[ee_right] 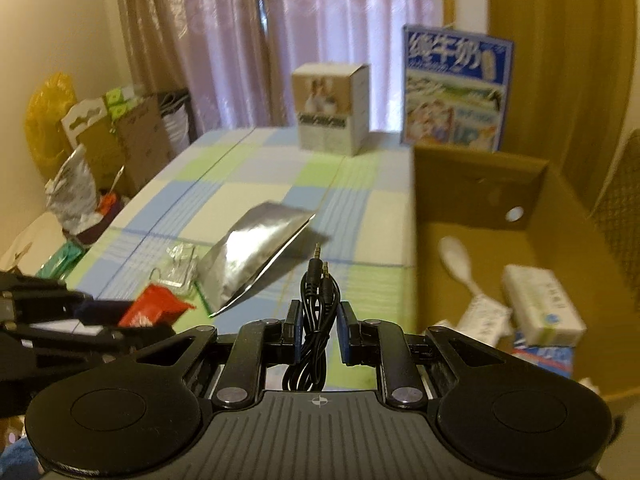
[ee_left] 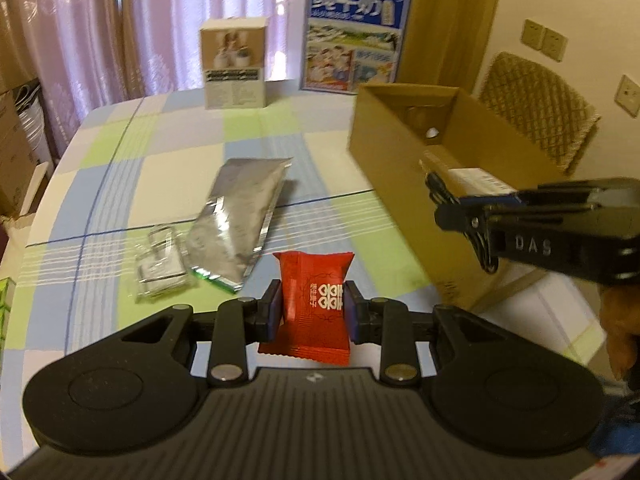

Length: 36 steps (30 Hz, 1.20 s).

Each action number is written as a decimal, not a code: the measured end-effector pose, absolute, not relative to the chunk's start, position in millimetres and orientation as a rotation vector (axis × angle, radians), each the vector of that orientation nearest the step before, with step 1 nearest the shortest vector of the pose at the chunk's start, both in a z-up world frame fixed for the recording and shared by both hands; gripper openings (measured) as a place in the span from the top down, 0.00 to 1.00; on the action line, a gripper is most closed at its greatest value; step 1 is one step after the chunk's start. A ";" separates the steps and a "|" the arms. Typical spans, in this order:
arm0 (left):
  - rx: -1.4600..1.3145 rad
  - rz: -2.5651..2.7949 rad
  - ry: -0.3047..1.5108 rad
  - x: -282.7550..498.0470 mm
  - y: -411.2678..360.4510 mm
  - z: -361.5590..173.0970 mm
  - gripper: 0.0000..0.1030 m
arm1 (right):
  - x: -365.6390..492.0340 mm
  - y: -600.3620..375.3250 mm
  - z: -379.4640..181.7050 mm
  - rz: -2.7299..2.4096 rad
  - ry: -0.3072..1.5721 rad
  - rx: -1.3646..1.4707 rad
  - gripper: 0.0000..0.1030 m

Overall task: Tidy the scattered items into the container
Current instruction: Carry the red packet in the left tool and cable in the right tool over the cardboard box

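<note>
My left gripper (ee_left: 311,304) is shut on a red snack packet (ee_left: 312,300), held above the checked tablecloth. My right gripper (ee_right: 318,320) is shut on a coiled black audio cable (ee_right: 316,312), its plugs sticking up between the fingers. In the left wrist view the right gripper (ee_left: 452,208) hovers at the near end of the open cardboard box (ee_left: 384,148). The box (ee_right: 472,196) stands to the right and holds a white spoon (ee_right: 458,262), a white packet (ee_right: 540,304) and other small packs. A silver foil pouch (ee_left: 240,216) and a clear plastic bag (ee_left: 160,264) lie on the table.
A small brown-and-white carton (ee_left: 234,64) and a blue milk carton (ee_left: 352,36) stand at the table's far edge before the curtains. A wicker chair (ee_left: 540,108) stands behind the box. Boxes and bags (ee_right: 92,152) are piled on the floor left of the table.
</note>
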<state>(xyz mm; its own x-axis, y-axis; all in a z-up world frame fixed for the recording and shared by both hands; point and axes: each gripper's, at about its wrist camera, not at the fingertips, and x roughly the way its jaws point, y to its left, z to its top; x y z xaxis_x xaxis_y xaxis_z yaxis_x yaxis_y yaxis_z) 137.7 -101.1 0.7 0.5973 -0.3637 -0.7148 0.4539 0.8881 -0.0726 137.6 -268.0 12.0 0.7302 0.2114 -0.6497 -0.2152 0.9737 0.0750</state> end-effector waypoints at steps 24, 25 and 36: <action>0.106 -0.660 0.759 144.0 -240.4 42.0 0.75 | 120.0 -407.2 55.7 0.046 0.655 0.062 0.86; 0.105 -0.663 0.759 146.0 -244.2 41.8 0.75 | 121.3 -411.2 55.0 0.044 0.658 0.068 0.86; 0.112 -0.704 0.786 167.8 -287.4 20.6 0.62 | 135.7 -435.0 40.0 0.029 0.694 0.104 0.86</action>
